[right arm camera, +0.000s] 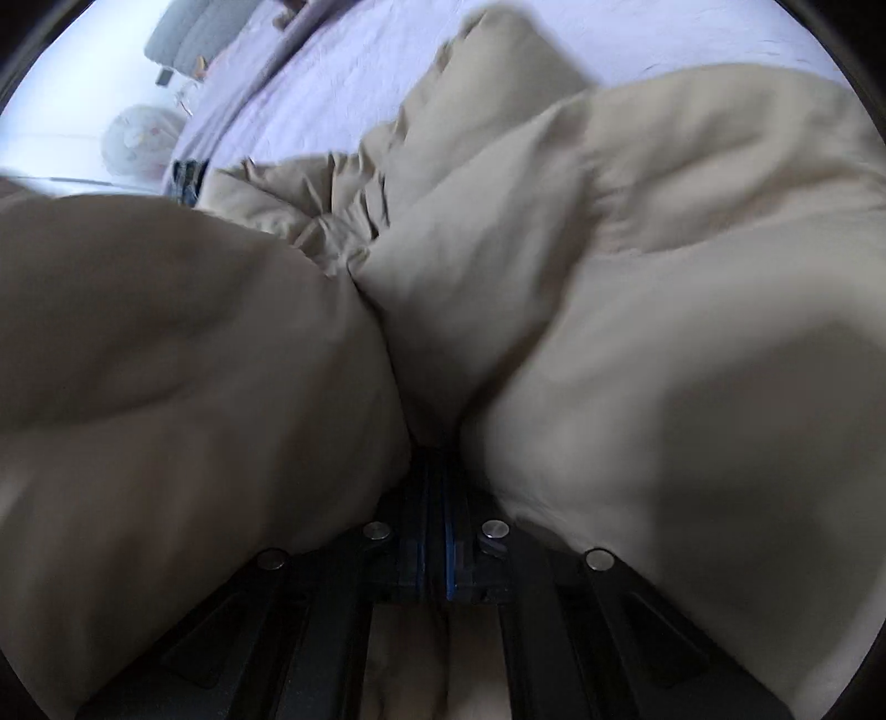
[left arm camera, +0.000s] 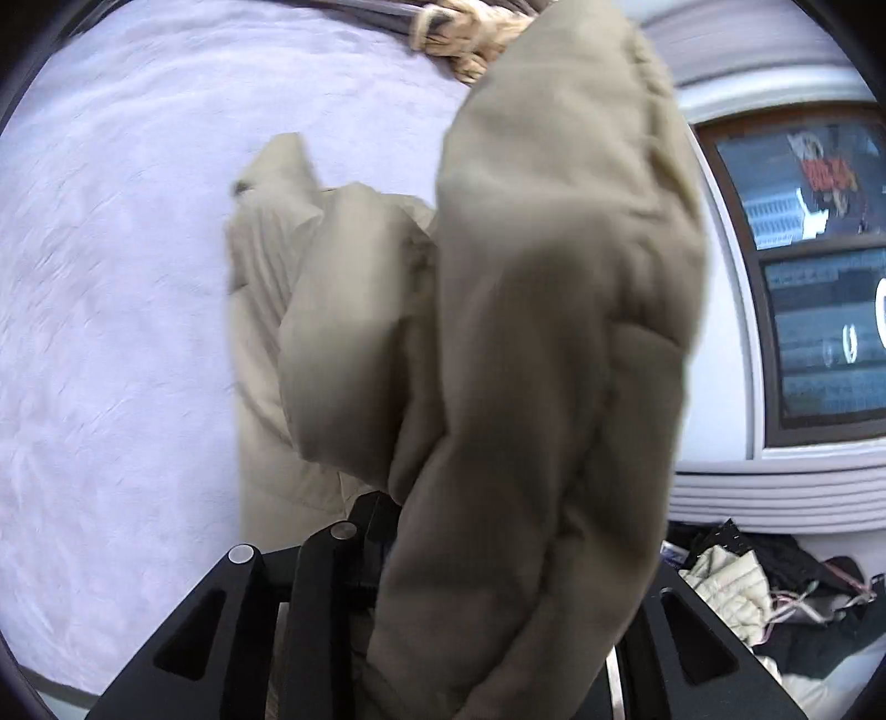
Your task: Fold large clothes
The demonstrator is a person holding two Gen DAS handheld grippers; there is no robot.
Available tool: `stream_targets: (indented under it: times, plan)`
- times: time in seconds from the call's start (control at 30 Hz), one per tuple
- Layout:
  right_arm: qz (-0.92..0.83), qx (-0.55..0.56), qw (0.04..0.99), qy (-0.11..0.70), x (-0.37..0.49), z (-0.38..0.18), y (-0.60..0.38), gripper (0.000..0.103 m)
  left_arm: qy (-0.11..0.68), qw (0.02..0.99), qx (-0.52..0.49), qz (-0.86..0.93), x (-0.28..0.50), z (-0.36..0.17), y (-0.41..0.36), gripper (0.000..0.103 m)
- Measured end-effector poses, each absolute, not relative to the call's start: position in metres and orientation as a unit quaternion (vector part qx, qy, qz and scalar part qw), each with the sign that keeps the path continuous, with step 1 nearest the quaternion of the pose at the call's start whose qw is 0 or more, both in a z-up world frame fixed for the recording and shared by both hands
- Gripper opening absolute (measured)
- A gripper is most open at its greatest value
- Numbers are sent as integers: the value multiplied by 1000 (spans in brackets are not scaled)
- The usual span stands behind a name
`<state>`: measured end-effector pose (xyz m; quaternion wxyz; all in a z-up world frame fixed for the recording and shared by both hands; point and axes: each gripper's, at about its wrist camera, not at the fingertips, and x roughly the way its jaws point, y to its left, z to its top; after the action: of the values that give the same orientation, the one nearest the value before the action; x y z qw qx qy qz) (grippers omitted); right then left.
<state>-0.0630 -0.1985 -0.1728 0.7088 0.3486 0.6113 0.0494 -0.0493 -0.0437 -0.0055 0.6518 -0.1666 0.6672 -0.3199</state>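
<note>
A large beige padded jacket (left arm camera: 526, 332) hangs and bunches over my left gripper (left arm camera: 387, 531), which is shut on a fold of it; the right finger is hidden under the fabric. The rest of the jacket trails onto the pale lilac bed cover (left arm camera: 111, 277). In the right wrist view the same jacket (right arm camera: 637, 249) fills most of the frame, and my right gripper (right arm camera: 437, 476) is shut on a fold where two puffy sections meet. Its fingertips are buried in the fabric.
A window (left arm camera: 819, 277) is on the right in the left wrist view, with a pile of dark and cream clothes (left arm camera: 775, 598) below it. A tan furry item (left arm camera: 470, 33) lies at the far bed edge. Grey pillows (right arm camera: 199, 33) lie far left.
</note>
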Motion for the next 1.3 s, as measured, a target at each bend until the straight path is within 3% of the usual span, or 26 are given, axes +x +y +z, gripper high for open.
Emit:
stream_targets:
  times: [0.07, 0.1, 0.17, 0.33, 0.47, 0.53, 0.57, 0.6, 0.83, 0.87, 0.93, 0.97, 1.07, 1.3]
  plan:
    - [49, 368, 716, 591, -86, -158, -227, 4, 663, 654, -151, -331, -49, -3, -75, 40]
    - [42, 374, 721, 581, -100, -150, -243, 6, 662, 650, -150, -340, -48, -4, -86, 56]
    - [30, 391, 727, 564, -127, -139, -269, 6, 668, 627, -154, -369, -47, -11, -118, 75]
    - [-3, 430, 724, 540, -194, -127, -316, 7, 691, 530, -167, -463, -53, -50, -194, 78]
    - [-27, 444, 724, 527, -243, -113, -331, 10, 692, 532, -128, -470, -54, -72, -227, 78]
    - [-28, 451, 729, 514, -267, -98, -331, 43, 691, 539, -112, -468, -54, -76, -233, 78]
    - [-26, 458, 732, 503, -278, -91, -330, 76, 690, 543, -108, -466, -54, -76, -239, 78]
    - [-17, 466, 737, 489, -290, -83, -328, 84, 688, 547, -102, -465, -54, -76, -242, 78]
    - [59, 457, 745, 482, -259, -70, -282, 84, 659, 593, -53, -459, -60, -52, -265, 78]
    - [43, 443, 749, 491, -251, -71, -279, 80, 639, 615, -40, -460, -60, -38, -261, 78]
    - [-2, 408, 762, 503, -236, -73, -279, 36, 591, 670, -8, -449, -48, -21, -225, 78]
    - [-21, 386, 767, 511, -232, -73, -281, 19, 562, 705, 15, -432, -46, -9, -214, 78]
    - [-54, 329, 792, 512, -228, -64, -287, 14, 519, 767, 53, -373, -30, -4, -188, 78]
    - [-91, 294, 804, 509, -256, -56, -306, 13, 541, 786, 28, -297, 11, -57, -180, 78]
